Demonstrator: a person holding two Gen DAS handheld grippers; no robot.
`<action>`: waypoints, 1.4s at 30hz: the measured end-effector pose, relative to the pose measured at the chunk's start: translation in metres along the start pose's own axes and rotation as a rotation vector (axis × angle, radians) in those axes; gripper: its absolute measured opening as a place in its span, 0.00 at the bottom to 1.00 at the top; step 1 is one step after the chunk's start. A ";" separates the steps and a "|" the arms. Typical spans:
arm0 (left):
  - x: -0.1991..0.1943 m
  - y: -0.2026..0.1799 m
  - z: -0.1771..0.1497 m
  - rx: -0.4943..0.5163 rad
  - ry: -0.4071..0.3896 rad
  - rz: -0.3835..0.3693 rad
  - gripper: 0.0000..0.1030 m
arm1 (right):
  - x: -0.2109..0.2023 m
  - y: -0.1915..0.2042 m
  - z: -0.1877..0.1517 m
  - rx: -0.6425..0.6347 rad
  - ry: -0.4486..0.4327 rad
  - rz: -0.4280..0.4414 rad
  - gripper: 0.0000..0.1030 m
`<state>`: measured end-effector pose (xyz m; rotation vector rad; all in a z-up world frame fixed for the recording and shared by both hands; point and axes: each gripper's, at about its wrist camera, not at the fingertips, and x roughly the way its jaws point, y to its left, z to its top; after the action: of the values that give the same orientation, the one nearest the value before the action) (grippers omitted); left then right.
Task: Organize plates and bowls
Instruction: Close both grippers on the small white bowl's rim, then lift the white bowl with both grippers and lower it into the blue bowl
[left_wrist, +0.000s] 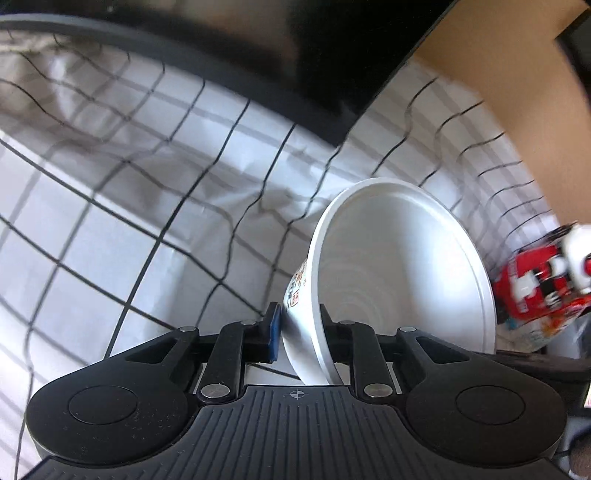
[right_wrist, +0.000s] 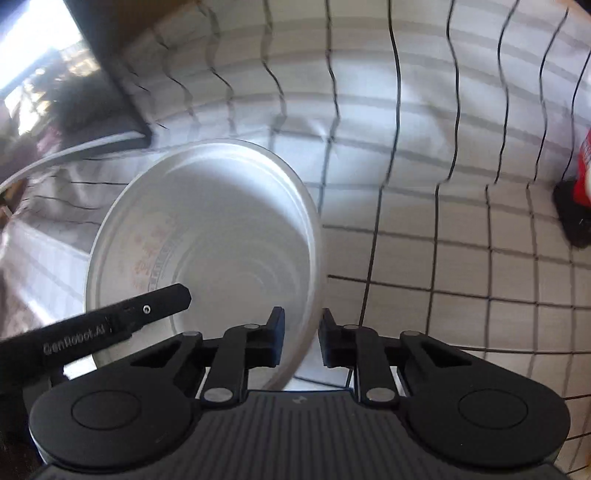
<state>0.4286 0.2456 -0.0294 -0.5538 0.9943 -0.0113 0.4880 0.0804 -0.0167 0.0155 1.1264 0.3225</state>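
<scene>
- Surface: a worktop covered by a white cloth with a dark grid pattern, creased in places. A flat black slab lies toward the far edge, and bare tan wood shows past the cloth at the far right corner in the left wrist view.
- Task item: one white disposable bowl, printed on its outer wall, tilted so its mouth faces the cameras. Whether its base touches the cloth cannot be determined.
- Left hand-held gripper: jaws narrow, clamped on the bowl's wall at the rim, one pad outside and one inside.
- Right hand-held gripper: jaws narrow, straddling the wall of the bowl; the inner pad appears to meet the wall, while contact at the outer pad is not clearly resolved. Read as a grip on the rim.
- Both grips sit on the same bowl at different rim points; a finger of the left tool shows in the right wrist view.
- Assessment of the step: the thin wall will likely flex. Keep the squeeze light, move both tools together without twisting, and level the bowl before setting it down.
- Other item: a red printed package near the right edge, blurred.
- Count: bowls, one; plates, none in view; packages, one; slabs, one.
</scene>
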 end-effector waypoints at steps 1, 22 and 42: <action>-0.009 -0.008 0.001 0.003 -0.014 -0.006 0.20 | -0.015 0.000 -0.001 -0.019 -0.029 0.003 0.19; -0.018 -0.307 -0.112 0.404 0.174 -0.215 0.20 | -0.251 -0.232 -0.138 0.143 -0.339 -0.192 0.19; 0.018 -0.318 -0.156 0.423 0.237 -0.112 0.20 | -0.201 -0.295 -0.173 0.303 -0.247 -0.165 0.19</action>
<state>0.3905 -0.1012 0.0329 -0.2200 1.1506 -0.3862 0.3284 -0.2798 0.0345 0.2228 0.9152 -0.0007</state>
